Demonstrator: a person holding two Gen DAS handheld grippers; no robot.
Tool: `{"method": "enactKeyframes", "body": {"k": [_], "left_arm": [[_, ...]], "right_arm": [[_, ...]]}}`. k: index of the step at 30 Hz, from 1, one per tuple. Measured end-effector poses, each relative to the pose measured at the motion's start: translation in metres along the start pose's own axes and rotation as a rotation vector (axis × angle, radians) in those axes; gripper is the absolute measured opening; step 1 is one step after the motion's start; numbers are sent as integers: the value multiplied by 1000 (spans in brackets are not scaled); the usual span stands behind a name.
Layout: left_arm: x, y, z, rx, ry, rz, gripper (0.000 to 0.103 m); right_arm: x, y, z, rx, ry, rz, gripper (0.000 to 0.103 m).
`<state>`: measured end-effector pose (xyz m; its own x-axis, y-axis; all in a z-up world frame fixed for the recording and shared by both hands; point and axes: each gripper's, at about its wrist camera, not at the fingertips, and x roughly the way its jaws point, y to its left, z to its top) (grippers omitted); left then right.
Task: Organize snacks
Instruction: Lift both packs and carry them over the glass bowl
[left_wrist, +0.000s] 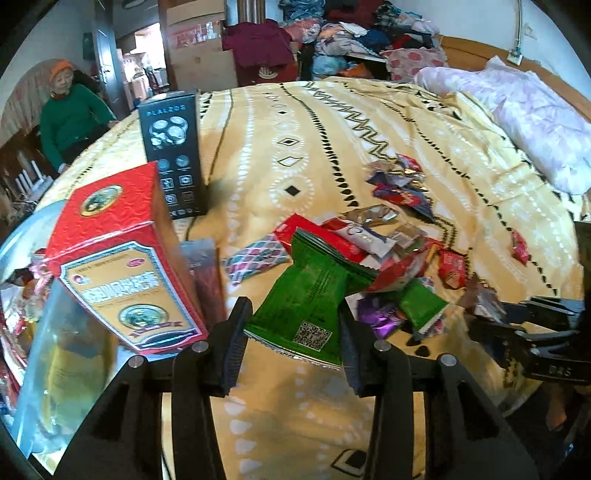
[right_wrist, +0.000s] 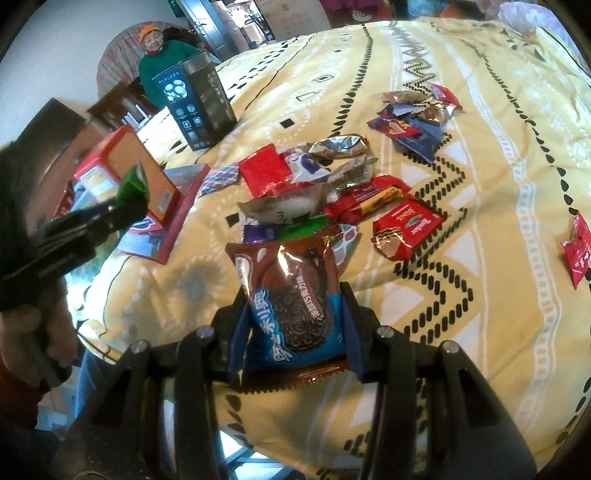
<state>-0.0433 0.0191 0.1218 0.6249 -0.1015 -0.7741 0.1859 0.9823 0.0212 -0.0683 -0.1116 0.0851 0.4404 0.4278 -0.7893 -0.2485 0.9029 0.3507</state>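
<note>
Barely started tbh: left gripper (left_wrist: 291, 325) is pinching a green packet (left_wrist: 306, 295), right gripper (right_wrist: 291, 325) is gripping an Oreo pack (right_wrist: 295, 299), loose snack pile (right_wrist: 332, 184) is sitting on the bed (right_wrist: 480, 184).

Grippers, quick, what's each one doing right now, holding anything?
Left gripper: closed on a green foil snack packet, lifted off the bed.
Right gripper: closed on a brown-and-blue chocolate sandwich cookie packet.

We see green snack pkt (left_wrist: 306, 299) upright btwn left gripper (left_wrist: 291, 332) pads; Oreo pkt (right_wrist: 295, 306) btwn right gripper (right_wrist: 291, 328) pads; loose snack pile (right_wrist: 332, 184) just ahead.
</note>
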Motion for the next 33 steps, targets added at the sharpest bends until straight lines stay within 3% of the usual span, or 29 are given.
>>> {"method": "enactKeyframes", "body": {"k": [19,33], "left_arm": [[-23,-2,6,26,-65,46,46],[-44,20,13,-25,-119,73,45]], "right_arm": [[5,9,-6,1,34,-7,45],[-7,28,7,-45,5,-13,45]]}}
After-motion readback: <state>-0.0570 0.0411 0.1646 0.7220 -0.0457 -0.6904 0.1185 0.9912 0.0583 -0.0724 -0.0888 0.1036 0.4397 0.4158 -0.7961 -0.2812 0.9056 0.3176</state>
